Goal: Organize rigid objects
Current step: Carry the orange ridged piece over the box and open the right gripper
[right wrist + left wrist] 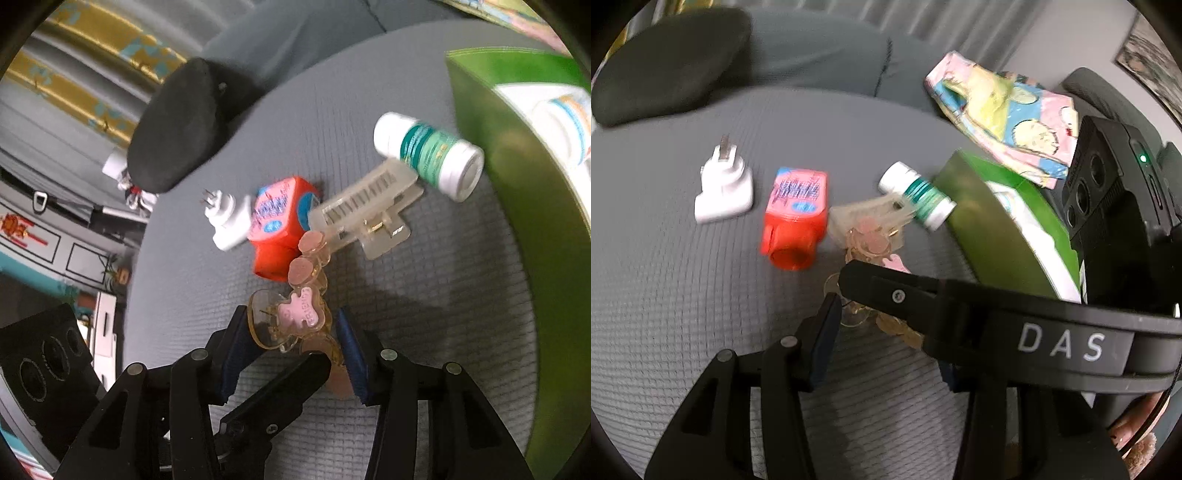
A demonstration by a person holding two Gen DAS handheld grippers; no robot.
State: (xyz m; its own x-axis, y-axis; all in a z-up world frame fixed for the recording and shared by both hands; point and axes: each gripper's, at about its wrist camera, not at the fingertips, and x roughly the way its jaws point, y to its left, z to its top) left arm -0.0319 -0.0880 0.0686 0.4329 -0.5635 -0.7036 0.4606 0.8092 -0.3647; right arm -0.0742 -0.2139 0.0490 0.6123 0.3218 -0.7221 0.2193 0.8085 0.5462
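In the left wrist view, much of the lower right is covered by the right gripper's black body, marked "DAS", which crosses in front of the left gripper (886,332). Only the left finger pad (823,332) is plainly seen; the right one is almost wholly hidden, so whether the jaws stand apart or together cannot be told. The amber clip (866,240) is partly hidden behind that body and blurred. Beyond it, on the grey cover (683,295), a plug (724,192), an orange bottle (796,218), a clear clip (871,212) and a pill bottle (918,195) lie in a row, with a green box (1004,229) at the right, cut off by the black body.

In the right wrist view, the right gripper (291,343) is seen with jaws apart, the amber clip (291,321) lying between its blue pads (347,347); contact cannot be made out. A black finger crosses below the clip. The green box (535,221) is cut off at the edge.
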